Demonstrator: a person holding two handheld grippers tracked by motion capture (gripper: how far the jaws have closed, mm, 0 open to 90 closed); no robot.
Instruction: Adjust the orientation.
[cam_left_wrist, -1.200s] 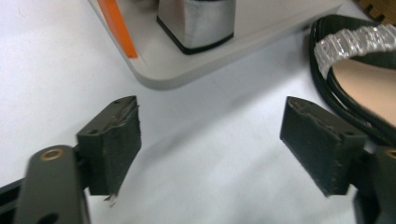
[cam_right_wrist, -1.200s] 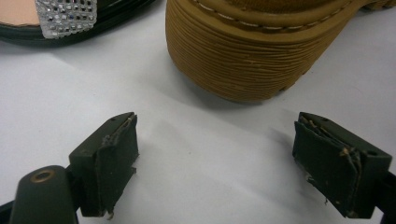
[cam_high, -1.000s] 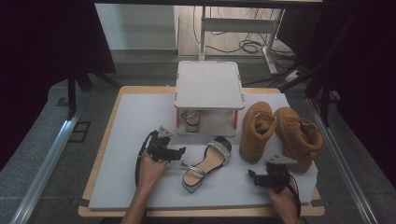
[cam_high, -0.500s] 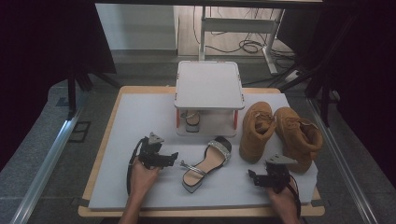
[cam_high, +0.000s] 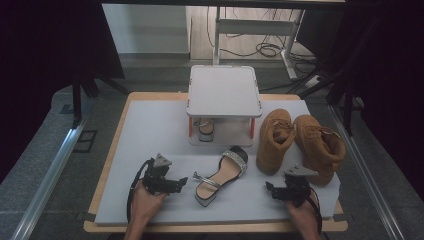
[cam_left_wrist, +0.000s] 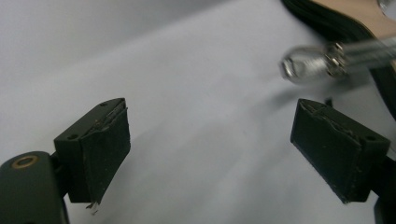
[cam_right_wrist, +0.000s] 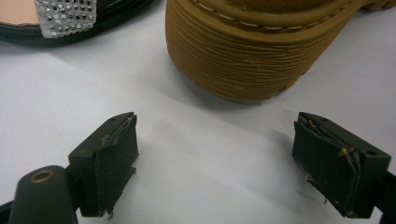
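A silver-strapped sandal (cam_high: 220, 175) lies on the white mat (cam_high: 150, 135) near the front middle. My left gripper (cam_high: 178, 184) sits just to its left, jaws pointing at it, open with nothing between them. In the left gripper view (cam_left_wrist: 219, 149) the sandal's shiny strap (cam_left_wrist: 327, 58) lies just beyond the right pad, untouched. My right gripper (cam_high: 271, 191) rests at the front right, open and empty, pointing left. In the right gripper view (cam_right_wrist: 217, 158) the ribbed sole of a tan boot (cam_right_wrist: 252, 56) is right ahead, with the sandal's rhinestone band (cam_right_wrist: 65, 16) at the upper left.
Two tan boots (cam_high: 274, 137) (cam_high: 320, 145) stand at the right of the mat. A small white shelf stand (cam_high: 223, 92) sits at the back middle, with a second sandal (cam_high: 205, 127) under it. The mat lies on a wooden table (cam_high: 112, 165).
My left gripper has drawn back toward the near edge and slightly left, away from the sandal's side. The right gripper and the shoes have stayed put.
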